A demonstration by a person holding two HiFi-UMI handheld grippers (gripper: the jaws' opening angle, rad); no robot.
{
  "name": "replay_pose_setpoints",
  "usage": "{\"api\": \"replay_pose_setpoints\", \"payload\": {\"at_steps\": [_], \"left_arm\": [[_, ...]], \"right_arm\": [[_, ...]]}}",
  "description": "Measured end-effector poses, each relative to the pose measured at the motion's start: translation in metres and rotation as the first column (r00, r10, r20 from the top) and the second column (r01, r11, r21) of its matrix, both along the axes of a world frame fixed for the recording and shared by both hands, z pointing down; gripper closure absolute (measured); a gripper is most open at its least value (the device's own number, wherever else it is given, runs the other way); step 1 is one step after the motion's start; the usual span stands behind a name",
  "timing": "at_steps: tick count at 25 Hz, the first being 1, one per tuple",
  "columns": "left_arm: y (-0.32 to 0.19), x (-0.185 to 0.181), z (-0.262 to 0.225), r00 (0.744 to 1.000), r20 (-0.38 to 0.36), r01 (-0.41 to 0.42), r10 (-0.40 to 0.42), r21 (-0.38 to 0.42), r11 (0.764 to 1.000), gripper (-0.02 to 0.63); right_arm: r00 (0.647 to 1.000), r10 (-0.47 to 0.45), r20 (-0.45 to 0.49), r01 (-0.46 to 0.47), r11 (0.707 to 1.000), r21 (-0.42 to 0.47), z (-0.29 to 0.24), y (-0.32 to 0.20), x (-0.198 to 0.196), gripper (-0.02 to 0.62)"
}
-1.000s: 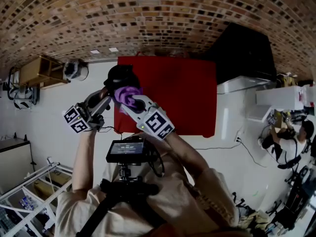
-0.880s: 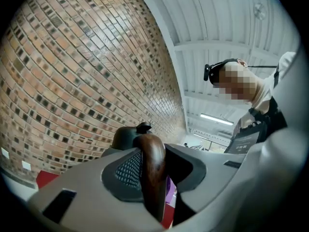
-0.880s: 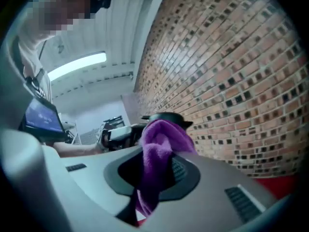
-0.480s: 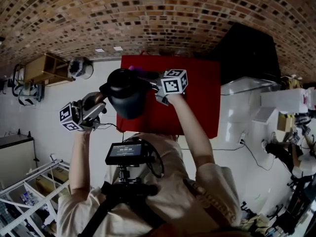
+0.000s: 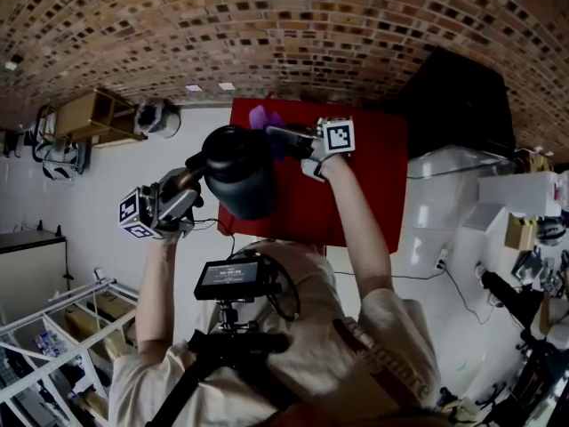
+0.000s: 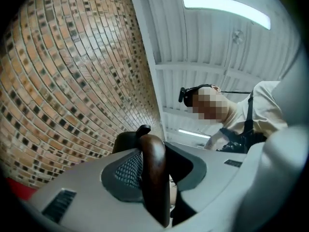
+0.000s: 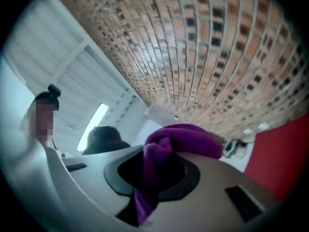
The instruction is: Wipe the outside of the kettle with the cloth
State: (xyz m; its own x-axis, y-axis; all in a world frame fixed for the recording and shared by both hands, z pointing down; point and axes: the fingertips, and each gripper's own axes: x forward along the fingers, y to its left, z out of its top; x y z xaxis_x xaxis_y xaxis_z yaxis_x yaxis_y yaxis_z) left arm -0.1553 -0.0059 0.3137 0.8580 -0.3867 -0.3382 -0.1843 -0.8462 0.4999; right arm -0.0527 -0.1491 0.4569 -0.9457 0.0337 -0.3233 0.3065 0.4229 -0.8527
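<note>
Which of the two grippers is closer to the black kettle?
Left. The left gripper is shut on the kettle by its handle; the right gripper, gripping the purple cloth, is just beside the kettle's top, contact unclear.

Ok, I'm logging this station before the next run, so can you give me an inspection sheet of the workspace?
Surface: red tabletop, below the lifted kettle.
Job's things: dark kettle, held up by its brown handle; purple cloth bunched just beyond the kettle's top, contact unclear.
Clutter: wooden shelf unit and black block beside the table.
Grippers: left gripper shut on the kettle's handle; right gripper shut on the cloth.
Cables: thin cable lying on the floor.
Surroundings: brick wall, white floor.
</note>
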Motion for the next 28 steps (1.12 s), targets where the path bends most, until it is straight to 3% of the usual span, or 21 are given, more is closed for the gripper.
{"api": "replay_pose_setpoints", "payload": {"at_steps": [2,5,9,11,13,14,18,23,26,28], "left_arm": [[-0.008,-0.018,0.004,0.995,0.007,0.095,-0.095,-0.031,0.995,0.485],[-0.024,-0.038,0.015,0.970,0.073,0.235,-0.230,-0.054,0.971,0.480],[-0.041,-0.046,0.038,0.939,0.134,0.332,-0.317,-0.107,0.937,0.479],[-0.044,-0.042,0.043,0.940,0.130,0.331,-0.315,-0.121,0.936,0.480],[-0.042,-0.035,0.041,0.946,0.130,0.310,-0.296,-0.107,0.945,0.480],[-0.039,-0.031,0.038,0.950,0.136,0.294,-0.280,-0.093,0.951,0.479],[-0.023,-0.031,0.025,0.973,0.100,0.216,-0.209,-0.067,0.974,0.477],[-0.009,-0.037,0.007,0.987,0.018,0.161,-0.160,-0.029,0.987,0.474],[0.006,-0.033,-0.006,0.996,-0.019,0.087,-0.087,0.004,0.996,0.476],[0.013,-0.024,-0.015,0.998,-0.057,0.032,-0.031,0.017,0.999,0.479]], "right_arm": [[0.984,0.151,-0.095,-0.133,0.976,0.175,-0.011,0.009,0.033,0.518],[0.970,0.225,-0.095,-0.166,0.893,0.419,-0.056,0.056,0.044,0.517],[0.974,0.166,-0.158,-0.036,0.790,0.611,-0.086,0.132,-0.028,0.517],[0.959,0.147,-0.243,0.055,0.745,0.665,-0.076,0.158,-0.070,0.518],[0.936,0.152,-0.316,0.122,0.703,0.701,-0.060,0.172,-0.086,0.518],[0.930,0.161,-0.330,0.126,0.704,0.699,-0.054,0.172,-0.081,0.518],[0.947,0.220,-0.232,-0.034,0.790,0.612,-0.060,0.134,-0.026,0.520],[0.935,0.307,-0.178,-0.190,0.857,0.478,-0.055,0.080,0.005,0.520],[0.947,0.278,-0.159,-0.199,0.899,0.389,-0.038,0.054,-0.001,0.520],[0.971,0.201,-0.128,-0.159,0.948,0.277,-0.025,0.040,-0.017,0.520]]}}
